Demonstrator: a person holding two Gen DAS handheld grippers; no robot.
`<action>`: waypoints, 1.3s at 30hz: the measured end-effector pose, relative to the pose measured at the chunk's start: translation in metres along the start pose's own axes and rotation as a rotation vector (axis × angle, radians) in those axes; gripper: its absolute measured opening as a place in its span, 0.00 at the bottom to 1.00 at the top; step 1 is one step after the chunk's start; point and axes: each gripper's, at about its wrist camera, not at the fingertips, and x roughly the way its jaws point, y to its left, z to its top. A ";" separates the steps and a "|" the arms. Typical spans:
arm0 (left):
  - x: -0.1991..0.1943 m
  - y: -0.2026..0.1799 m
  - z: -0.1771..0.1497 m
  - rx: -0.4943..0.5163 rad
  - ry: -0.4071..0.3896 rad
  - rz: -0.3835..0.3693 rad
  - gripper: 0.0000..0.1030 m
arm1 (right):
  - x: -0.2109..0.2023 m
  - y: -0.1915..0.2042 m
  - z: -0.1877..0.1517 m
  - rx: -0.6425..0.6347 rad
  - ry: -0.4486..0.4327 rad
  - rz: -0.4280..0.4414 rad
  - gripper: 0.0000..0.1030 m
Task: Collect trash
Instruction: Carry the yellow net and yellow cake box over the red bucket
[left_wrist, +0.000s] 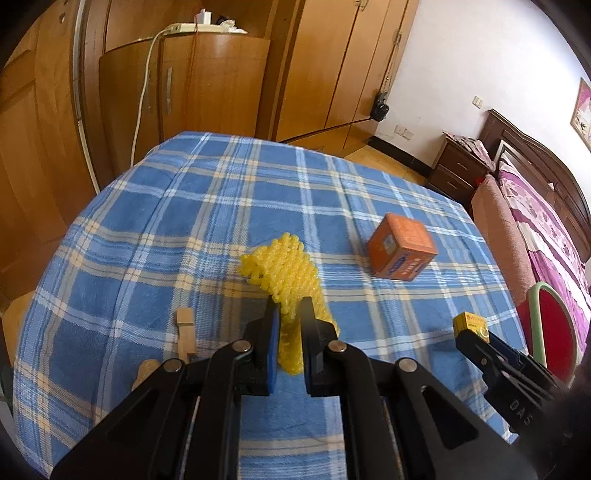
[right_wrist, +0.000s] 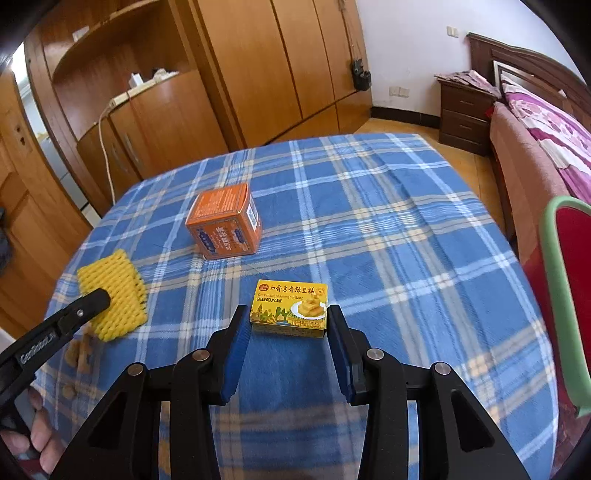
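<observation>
My left gripper is shut on a yellow foam fruit net, pinching its near end above the blue plaid tablecloth. The net also shows in the right wrist view, with the left gripper's finger over it. My right gripper is open, its jaws on either side of a small yellow green bean cake box that lies flat on the cloth. That box's end shows at the right gripper's tip in the left wrist view. An orange cube-shaped box stands farther back on the table.
A wooden clothespin lies on the cloth left of my left gripper. A red chair with a green rim stands at the table's right edge. Wooden wardrobes stand behind the table, a bed to the right.
</observation>
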 end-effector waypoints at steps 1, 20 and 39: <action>-0.002 -0.003 0.000 0.006 -0.003 -0.004 0.09 | -0.004 -0.001 -0.001 0.001 -0.007 0.001 0.41; -0.035 -0.072 0.000 0.142 -0.058 -0.078 0.09 | -0.087 -0.048 -0.008 0.086 -0.165 -0.010 0.41; -0.039 -0.184 -0.014 0.328 -0.029 -0.194 0.09 | -0.142 -0.133 -0.028 0.248 -0.256 -0.084 0.41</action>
